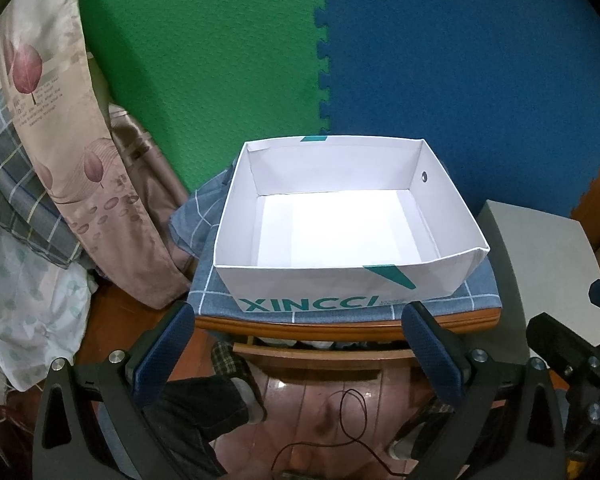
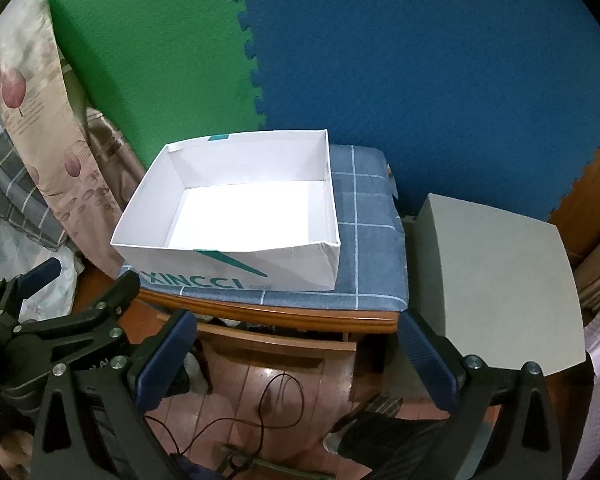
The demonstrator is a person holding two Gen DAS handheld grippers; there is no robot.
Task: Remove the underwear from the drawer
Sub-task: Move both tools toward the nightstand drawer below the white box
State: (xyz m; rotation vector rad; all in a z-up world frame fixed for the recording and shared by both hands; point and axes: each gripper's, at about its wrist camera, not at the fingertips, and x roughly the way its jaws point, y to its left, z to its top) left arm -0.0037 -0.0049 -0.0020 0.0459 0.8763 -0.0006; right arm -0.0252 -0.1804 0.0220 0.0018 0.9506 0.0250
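The wooden drawer (image 1: 320, 354) below the nightstand top stands a little way out. Bits of dark and light fabric (image 1: 320, 345) show in its gap; I cannot make out any single garment. My left gripper (image 1: 300, 344) hovers open in front of the drawer, its blue pads (image 1: 168, 356) spread wide with nothing between them. In the right wrist view the drawer front (image 2: 276, 342) lies just ahead of my right gripper (image 2: 296, 356), also open with nothing in it. The left gripper (image 2: 84, 280) shows at that view's left edge.
An open white XINCCI box (image 1: 340, 276) sits on a blue checked cloth (image 2: 364, 220) on the nightstand. A grey box (image 2: 496, 280) stands to the right, a curtain (image 1: 60, 140) and bedding to the left. A thin cable (image 2: 276, 404) lies on the wooden floor beside a person's dark-trousered legs (image 1: 204, 408).
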